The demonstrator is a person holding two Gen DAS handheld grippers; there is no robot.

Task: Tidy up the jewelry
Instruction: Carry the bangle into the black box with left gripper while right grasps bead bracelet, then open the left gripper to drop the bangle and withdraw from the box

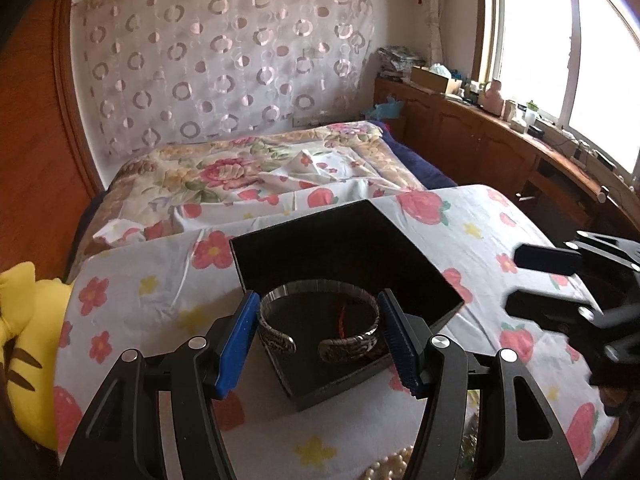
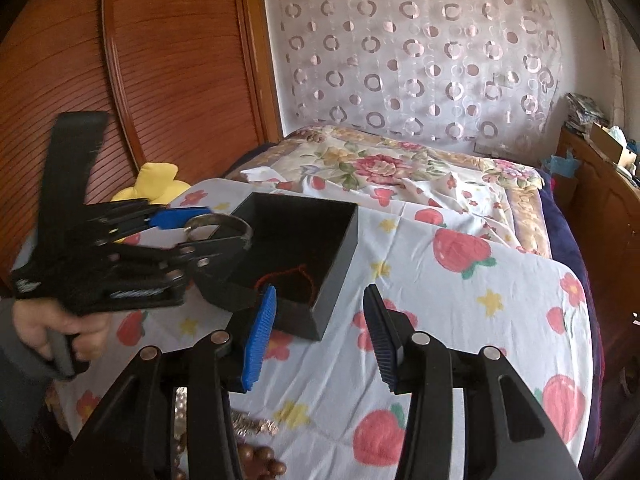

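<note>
My left gripper (image 1: 318, 314) is shut on a silver open cuff bracelet (image 1: 316, 320), its blue pads pressing both sides. It holds the cuff over the near edge of an open black box (image 1: 408, 264) on the flowered cloth. The right wrist view shows that gripper (image 2: 208, 232) from the side with the cuff (image 2: 218, 224) above the box (image 2: 340, 256); a red cord (image 2: 298, 276) lies inside. My right gripper (image 2: 320, 312) is open and empty, just right of the box's near corner; it also shows in the left wrist view (image 1: 532, 280).
The table carries a strawberry-and-flower cloth (image 2: 460, 288). Pearl beads (image 1: 384, 464), brown beads (image 2: 260, 460) and a gold chain (image 2: 256, 426) lie at the near edge. A yellow plush toy (image 1: 24, 320) sits left. A bed (image 1: 260, 172) lies behind, wooden cabinets (image 1: 500, 148) to the right.
</note>
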